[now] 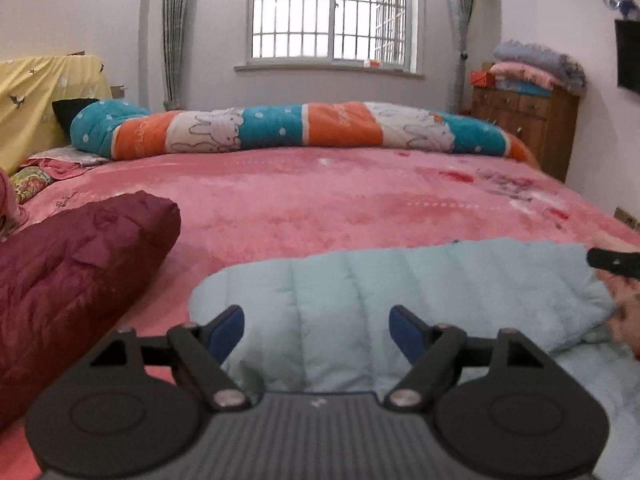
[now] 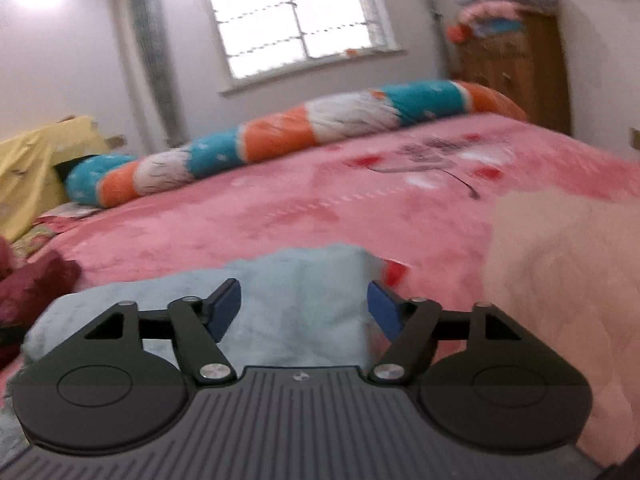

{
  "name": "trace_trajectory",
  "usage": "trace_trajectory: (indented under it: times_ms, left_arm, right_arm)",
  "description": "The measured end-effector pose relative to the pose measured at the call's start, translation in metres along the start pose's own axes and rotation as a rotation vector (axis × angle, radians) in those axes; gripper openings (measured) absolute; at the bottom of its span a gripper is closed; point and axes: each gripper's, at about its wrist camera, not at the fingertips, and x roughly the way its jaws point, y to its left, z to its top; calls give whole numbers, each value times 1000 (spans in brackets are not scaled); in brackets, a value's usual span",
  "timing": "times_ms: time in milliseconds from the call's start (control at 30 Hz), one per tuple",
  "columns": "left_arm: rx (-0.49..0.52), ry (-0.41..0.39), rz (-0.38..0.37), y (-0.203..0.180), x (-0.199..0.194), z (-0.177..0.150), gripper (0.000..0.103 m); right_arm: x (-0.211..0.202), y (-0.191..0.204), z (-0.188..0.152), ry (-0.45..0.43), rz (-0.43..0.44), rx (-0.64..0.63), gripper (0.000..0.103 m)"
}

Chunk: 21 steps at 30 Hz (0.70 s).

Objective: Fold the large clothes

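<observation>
Left tongs (image 1: pixel 316 334) are standing spread, blue pads (image 1: pixel 230 330) wide apart, nothing between them; right tongs (image 2: pixel 304 308) are likewise spread and pinching nothing. One pale blue quilted garment (image 1: pixel 400 288) is lying on the near part of the bed (image 1: pixel 320 200), directly ahead of and below both pairs of tongs, its folded edge reaching just past the fingertips in each view. Whether the pads are touching the fabric cannot be told. Its near portion is being hidden behind the tool bodies.

One dark red puffy garment (image 1: pixel 72 280) is lying to the left of it, cut off by the frame. One cream-coloured soft item (image 2: pixel 560 280) is showing at the right in the right wrist view, heavily blurred and cut off. One rolled quilt (image 1: pixel 300 128) in teal, orange and white is stretching across the far side of the bed. One wooden dresser (image 1: pixel 528 128) is standing beyond, carrying stacked blankets (image 1: pixel 536 68), count unclear. One barred window (image 1: pixel 332 12) is showing behind.
</observation>
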Motion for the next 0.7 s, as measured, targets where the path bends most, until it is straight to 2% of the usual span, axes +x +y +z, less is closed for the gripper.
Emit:
trace_trajectory:
  times_ms: [267, 500, 700]
  left_arm:
    - [28, 54, 75, -5, 49, -12, 78]
    - [52, 59, 78, -5, 61, -29, 79]
    - [13, 71, 68, -1, 72, -40, 84]
  right_arm:
    - [23, 21, -18, 126, 85, -74, 96]
    - [47, 25, -28, 232, 41, -87, 96]
    - [54, 34, -30, 252, 4, -130, 96]
